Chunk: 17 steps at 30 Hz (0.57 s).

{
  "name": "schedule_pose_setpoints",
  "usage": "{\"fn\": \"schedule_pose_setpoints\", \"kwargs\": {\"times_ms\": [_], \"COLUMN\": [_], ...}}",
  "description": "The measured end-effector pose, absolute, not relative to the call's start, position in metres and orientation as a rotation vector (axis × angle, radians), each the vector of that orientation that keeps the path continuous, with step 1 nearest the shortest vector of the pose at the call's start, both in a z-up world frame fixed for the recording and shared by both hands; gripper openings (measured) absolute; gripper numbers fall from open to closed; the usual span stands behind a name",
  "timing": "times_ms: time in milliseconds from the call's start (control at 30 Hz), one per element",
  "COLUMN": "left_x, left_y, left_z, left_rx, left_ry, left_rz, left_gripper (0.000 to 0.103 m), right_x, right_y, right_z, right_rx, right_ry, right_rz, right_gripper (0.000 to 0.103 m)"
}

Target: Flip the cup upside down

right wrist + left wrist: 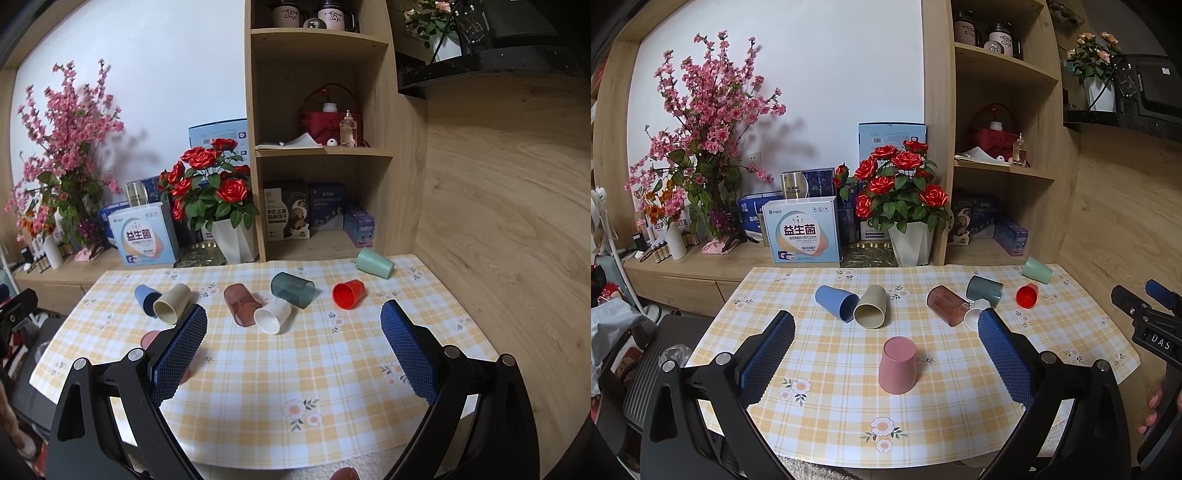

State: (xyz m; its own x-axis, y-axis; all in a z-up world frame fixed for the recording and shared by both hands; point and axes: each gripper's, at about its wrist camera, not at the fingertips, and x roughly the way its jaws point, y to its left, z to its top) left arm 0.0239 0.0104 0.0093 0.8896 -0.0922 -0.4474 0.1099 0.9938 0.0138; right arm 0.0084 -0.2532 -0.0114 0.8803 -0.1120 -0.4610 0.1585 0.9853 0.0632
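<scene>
Both sets of jaws are wide open and hold nothing. The left gripper [886, 325] hangs over the pink plastic cup [898, 365], already upside down on the checked table [831, 424]. Next, I think, comes the white cup [272, 316] lying on its side: the right gripper [295, 325] should pinch its wall gently and turn slowly.

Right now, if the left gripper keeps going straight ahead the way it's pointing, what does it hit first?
Most likely the pink cup, standing upside down on the tablecloth. It sits between the open left gripper fingers, closest ahead. Depth is uncertain; aimed higher, it would pass over toward the beige cup.
</scene>
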Motion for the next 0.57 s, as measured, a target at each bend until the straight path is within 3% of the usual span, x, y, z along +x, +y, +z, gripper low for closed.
{"fn": "schedule_pose_setpoints", "kwargs": {"times_ms": [567], "left_x": [0.0217], "left_y": [0.0094], "left_z": [0.0092], "left_rx": [0.038], "left_ry": [0.451], "left_rz": [-0.112], "left_gripper": [0.097], "right_x": [0.0063], "right_y": [-0.2591], "right_z": [-0.0071], "right_rx": [0.089], "right_ry": [0.451], "right_rz": [-0.156], "right_gripper": [0.092]}}
